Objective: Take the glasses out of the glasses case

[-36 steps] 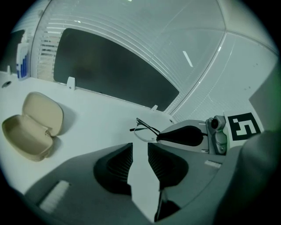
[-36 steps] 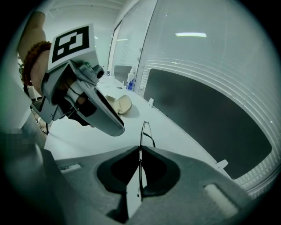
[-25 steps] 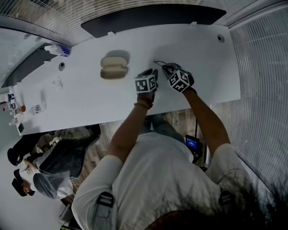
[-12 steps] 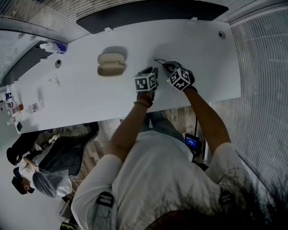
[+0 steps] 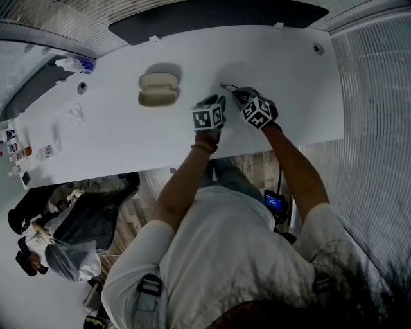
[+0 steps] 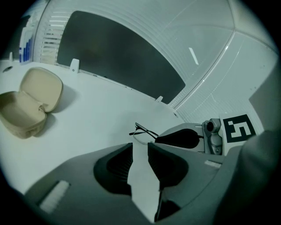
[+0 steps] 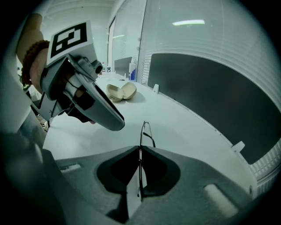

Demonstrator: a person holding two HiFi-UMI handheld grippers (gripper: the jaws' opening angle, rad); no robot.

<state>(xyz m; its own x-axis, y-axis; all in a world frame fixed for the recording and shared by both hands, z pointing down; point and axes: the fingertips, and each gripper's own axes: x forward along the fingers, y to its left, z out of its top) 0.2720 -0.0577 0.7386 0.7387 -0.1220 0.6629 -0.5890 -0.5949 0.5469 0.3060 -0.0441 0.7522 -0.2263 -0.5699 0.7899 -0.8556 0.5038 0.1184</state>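
Note:
The thin-framed glasses (image 7: 145,132) are out of the case, pinched in my right gripper (image 7: 139,154), whose jaws are shut on the frame low over the white table (image 5: 282,71). From above the glasses (image 5: 228,88) show just beyond that gripper (image 5: 243,97). They also appear in the left gripper view (image 6: 143,131), ahead of the jaws. My left gripper (image 6: 139,151) stands open with nothing between its fingers, right beside the right one (image 6: 189,138). The beige glasses case (image 5: 157,89) lies open and empty at the far left (image 6: 27,102), well clear of both grippers.
A dark panel (image 5: 212,14) runs along the table's far edge. Small bottles and bits (image 5: 74,64) sit at the table's left end. Cable holes (image 5: 314,49) mark the table's corners. A person sits with bags (image 5: 38,244) on the floor at the lower left.
The right gripper has sunk slightly toward the table with the glasses in it. The left gripper has kept still.

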